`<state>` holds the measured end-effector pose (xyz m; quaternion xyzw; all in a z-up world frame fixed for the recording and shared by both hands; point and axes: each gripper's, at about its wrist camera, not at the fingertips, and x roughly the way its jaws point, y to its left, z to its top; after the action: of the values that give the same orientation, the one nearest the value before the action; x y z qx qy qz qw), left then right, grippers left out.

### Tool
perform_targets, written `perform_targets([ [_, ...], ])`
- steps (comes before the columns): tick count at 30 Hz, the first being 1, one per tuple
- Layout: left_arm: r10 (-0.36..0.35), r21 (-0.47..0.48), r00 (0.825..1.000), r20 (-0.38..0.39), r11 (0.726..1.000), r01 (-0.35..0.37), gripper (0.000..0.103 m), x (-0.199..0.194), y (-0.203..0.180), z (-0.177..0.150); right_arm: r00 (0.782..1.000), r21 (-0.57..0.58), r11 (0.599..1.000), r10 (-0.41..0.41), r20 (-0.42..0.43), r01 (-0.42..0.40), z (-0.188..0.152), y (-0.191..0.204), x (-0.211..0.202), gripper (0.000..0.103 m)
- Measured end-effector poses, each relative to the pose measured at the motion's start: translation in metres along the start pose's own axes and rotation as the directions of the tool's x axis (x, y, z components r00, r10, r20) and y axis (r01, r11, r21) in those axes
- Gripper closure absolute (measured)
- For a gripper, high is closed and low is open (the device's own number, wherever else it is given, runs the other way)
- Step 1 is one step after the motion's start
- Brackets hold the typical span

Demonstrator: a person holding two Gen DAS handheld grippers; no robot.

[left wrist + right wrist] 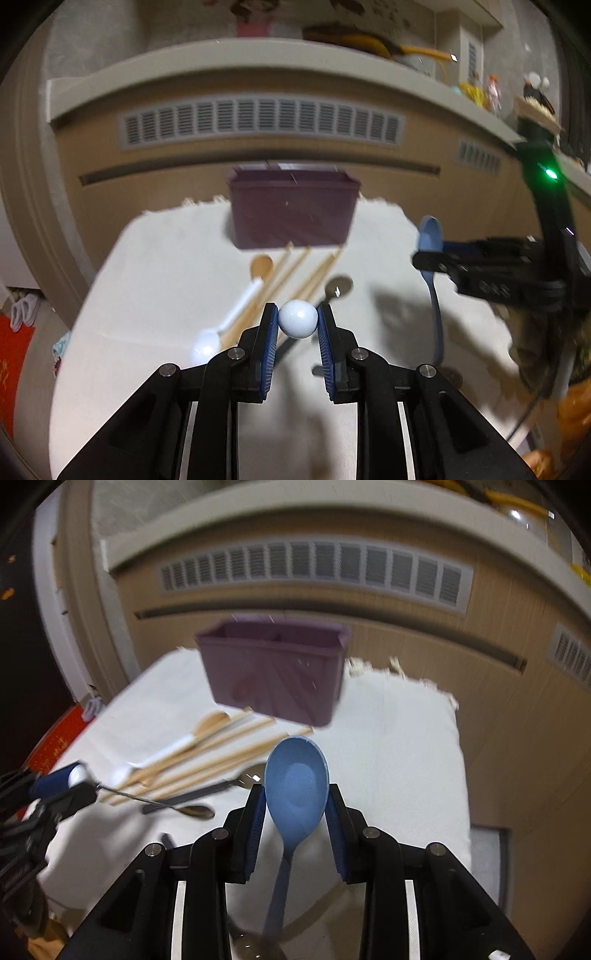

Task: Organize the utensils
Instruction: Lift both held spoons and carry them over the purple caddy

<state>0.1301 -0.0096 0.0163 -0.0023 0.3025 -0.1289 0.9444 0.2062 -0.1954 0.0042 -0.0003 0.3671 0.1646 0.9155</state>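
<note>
I have a utensil in each gripper. The right gripper (pixel 296 794) has its jaws closed on the bowl of the blue spoon (pixel 296 779), the handle hanging down below toward the cloth-covered surface (pixel 399 760). The left gripper (pixel 297 320) pinches a white rounded spoon bowl (pixel 297 318) between its blue pads; from the right wrist view a thin metal stem seems to run out from it. Both are lifted clear of the cloth.

The purple caddy (pixel 273 672) stands at the far edge of the surface, open-topped with what looks like a divider inside. My judgement: the step in hand is carrying these to the caddy. To do it well I would bring one gripper at a time, so the two do not crowd over the opening, raise the blue spoon until its dangling handle clears the near wall, centre it over one compartment, then lower before releasing.

Wooden chopsticks (pixel 295 271), a wooden spoon (pixel 261 266) and a white spoon (pixel 221 328) lie near the caddy.
</note>
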Motion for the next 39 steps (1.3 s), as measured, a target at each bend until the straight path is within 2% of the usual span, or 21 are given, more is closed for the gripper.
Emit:
perform_targets([
  [5, 0.027, -0.005, 0.996, 0.082, 1.0, -0.027, 0.081, -0.02, 0.008, 0.021, 0.997, -0.044, 0.999, 0.021, 0.076, -0.018, 0.008, 0.02, -0.031, 0.073],
  [9, 0.012, 0.016, 0.987, 0.162, 1.0, -0.015, 0.081, -0.038, 0.013, 0.069, 0.988, -0.062, 0.997, 0.048, 0.148, -0.039, 0.034, 0.026, -0.055, 0.073],
  [14, -0.019, 0.029, 0.962, 0.271, 1.0, 0.011, 0.081, -0.055, 0.03, 0.16, 0.948, -0.095, 0.995, 0.01, 0.318, 0.021, 0.108, 0.03, -0.093, 0.073],
  [16, -0.003, 0.057, 0.948, 0.317, 0.998, -0.016, 0.081, -0.055, 0.033, 0.194, 0.925, -0.096, 0.994, -0.012, 0.38, 0.052, 0.141, 0.031, -0.104, 0.073],
  [18, 0.023, 0.086, 0.935, 0.353, 0.995, -0.057, 0.081, -0.047, 0.034, 0.221, 0.911, -0.088, 0.994, -0.025, 0.411, 0.067, 0.171, 0.028, -0.104, 0.073],
  [21, 0.021, 0.105, 0.942, 0.334, 0.993, -0.059, 0.081, -0.019, 0.04, 0.251, 0.906, -0.065, 0.995, -0.048, 0.422, 0.082, 0.204, 0.021, -0.091, 0.073],
  [23, 0.014, 0.097, 0.952, 0.305, 0.994, -0.045, 0.081, 0.007, 0.047, 0.264, 0.91, -0.054, 0.994, -0.066, 0.41, 0.096, 0.217, 0.015, -0.075, 0.073],
  [26, 0.005, 0.093, 0.969, 0.248, 0.995, -0.029, 0.081, 0.05, 0.051, 0.27, 0.932, -0.048, 0.994, -0.07, 0.355, 0.093, 0.221, 0.007, -0.042, 0.073],
  [31, -0.028, 0.09, 0.993, 0.113, 0.996, 0.018, 0.08, 0.119, 0.054, 0.248, 0.978, -0.038, 0.998, -0.047, 0.204, 0.056, 0.204, -0.003, 0.032, 0.073],
  [34, -0.05, 0.079, 0.998, 0.042, 0.996, 0.047, 0.08, 0.152, 0.054, 0.231, 0.994, -0.012, 1.0, -0.008, 0.106, 0.009, 0.189, -0.011, 0.075, 0.073],
  [38, -0.086, 0.051, 0.996, -0.036, 0.995, 0.088, 0.079, 0.184, 0.053, 0.208, 0.999, 0.009, 0.999, 0.042, 0.031, -0.043, 0.173, -0.018, 0.109, 0.072],
  [39, -0.087, 0.052, 0.995, -0.044, 0.995, 0.089, 0.074, 0.188, 0.052, 0.203, 0.999, 0.011, 0.999, 0.049, 0.013, -0.049, 0.17, -0.02, 0.114, 0.068],
])
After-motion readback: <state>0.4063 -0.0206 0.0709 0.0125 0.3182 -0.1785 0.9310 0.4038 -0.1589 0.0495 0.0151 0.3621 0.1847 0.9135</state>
